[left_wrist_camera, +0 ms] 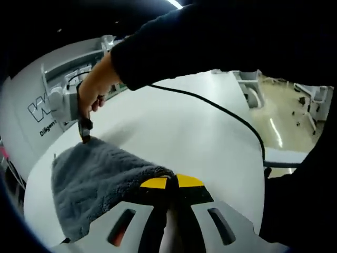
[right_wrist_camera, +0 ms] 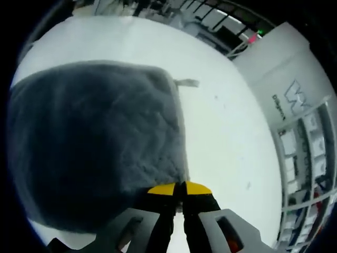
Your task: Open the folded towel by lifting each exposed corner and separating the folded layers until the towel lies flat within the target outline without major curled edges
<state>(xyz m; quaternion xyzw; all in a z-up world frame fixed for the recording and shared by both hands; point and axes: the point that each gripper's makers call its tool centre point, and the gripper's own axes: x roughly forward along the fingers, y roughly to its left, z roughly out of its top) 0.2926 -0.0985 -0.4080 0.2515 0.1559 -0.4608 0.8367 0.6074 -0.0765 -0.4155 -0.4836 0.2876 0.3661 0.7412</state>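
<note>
Both grippers pinch the grey towel (left_wrist_camera: 95, 179) above the white counter (left_wrist_camera: 179, 132): the left gripper (left_wrist_camera: 171, 182) and right gripper (right_wrist_camera: 182, 187) each have jaws closed on an edge.

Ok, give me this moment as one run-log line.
left gripper: shut on near corner of grey plush folded towel | right gripper: shut on opposite corner | white table: towel resting, folded, not yet flat

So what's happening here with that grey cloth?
A person is working a grey fluffy towel on a white table with two handheld grippers. The left gripper is shut on one towel edge; the right gripper, with the person's hand on it, pinches another corner. The towel is still folded.
</note>
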